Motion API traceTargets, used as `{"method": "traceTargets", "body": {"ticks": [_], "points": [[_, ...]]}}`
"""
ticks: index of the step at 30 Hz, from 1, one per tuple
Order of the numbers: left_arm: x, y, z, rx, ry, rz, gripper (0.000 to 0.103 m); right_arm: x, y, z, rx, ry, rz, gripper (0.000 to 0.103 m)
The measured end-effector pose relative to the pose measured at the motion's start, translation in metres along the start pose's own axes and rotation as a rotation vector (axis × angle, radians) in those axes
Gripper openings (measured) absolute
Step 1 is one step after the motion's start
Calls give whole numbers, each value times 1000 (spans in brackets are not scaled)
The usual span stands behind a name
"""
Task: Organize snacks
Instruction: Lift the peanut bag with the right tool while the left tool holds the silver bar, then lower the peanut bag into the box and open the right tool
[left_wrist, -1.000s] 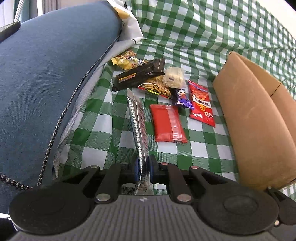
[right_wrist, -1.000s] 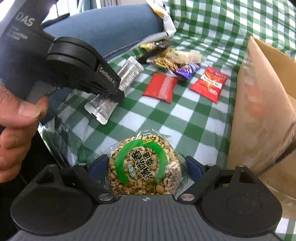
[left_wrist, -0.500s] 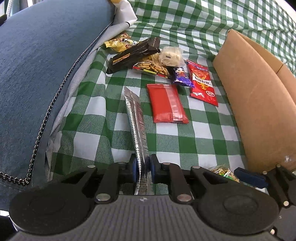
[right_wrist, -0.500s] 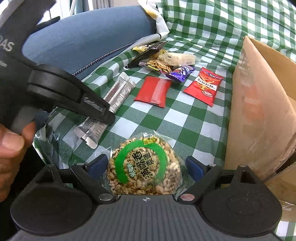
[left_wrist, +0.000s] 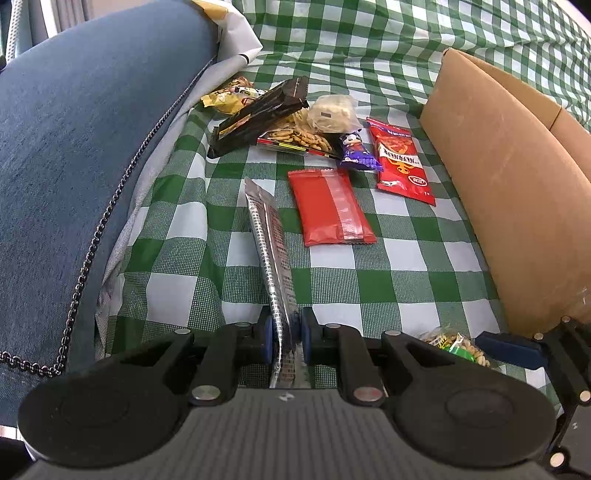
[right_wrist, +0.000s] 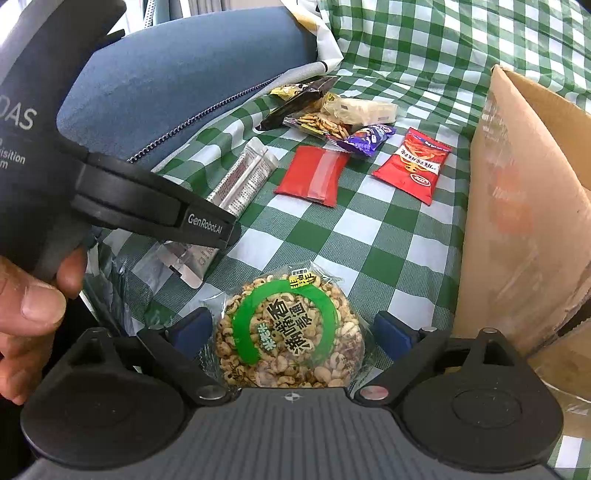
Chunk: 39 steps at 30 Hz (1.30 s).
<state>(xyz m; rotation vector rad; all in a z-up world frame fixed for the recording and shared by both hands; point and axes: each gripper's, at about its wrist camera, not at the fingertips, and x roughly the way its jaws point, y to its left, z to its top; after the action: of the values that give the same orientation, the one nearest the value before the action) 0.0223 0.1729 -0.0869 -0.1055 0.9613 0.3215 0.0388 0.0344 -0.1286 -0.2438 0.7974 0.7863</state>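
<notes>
My left gripper (left_wrist: 284, 336) is shut on a long silver snack packet (left_wrist: 271, 251), held edge-up above the green checked cloth; the packet also shows in the right wrist view (right_wrist: 236, 181). My right gripper (right_wrist: 291, 332) is open, its blue pads either side of a round puffed-grain cake in a clear wrapper with a green ring (right_wrist: 288, 332), not pressing it. On the cloth lie a plain red packet (left_wrist: 328, 210), a red printed snack bag (left_wrist: 400, 158), a purple packet (left_wrist: 356, 153) and a pile with a dark bar (left_wrist: 258, 116).
An open cardboard box (left_wrist: 509, 177) stands along the right, its side wall close to my right gripper (right_wrist: 517, 221). A blue cushion with a zip (left_wrist: 74, 147) bounds the left. The person's hand (right_wrist: 29, 295) holds the left gripper's handle.
The left gripper has drawn back a little with the silver packet, and the right gripper's tip and grain cake have come into its view at lower right. The right gripper has barely moved.
</notes>
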Motion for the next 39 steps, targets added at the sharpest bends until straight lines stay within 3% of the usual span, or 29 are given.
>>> {"method": "traceTargets", "body": {"ticks": [11,23,32,39], "points": [[-1,3,0,-15,2,-8,15,3,3,-3,-27,19,3,99],[-7,9,4,-57,-22,-32,12,-10,10,-6,-99,-37,-20,89],[-34,26,11,-165,-150,-94,12,-36,12,-2,-112,-126,-26,89],[-52,31,15,-201,-231,-101,12,-71,12,5,-107,-238,-23,89]]}}
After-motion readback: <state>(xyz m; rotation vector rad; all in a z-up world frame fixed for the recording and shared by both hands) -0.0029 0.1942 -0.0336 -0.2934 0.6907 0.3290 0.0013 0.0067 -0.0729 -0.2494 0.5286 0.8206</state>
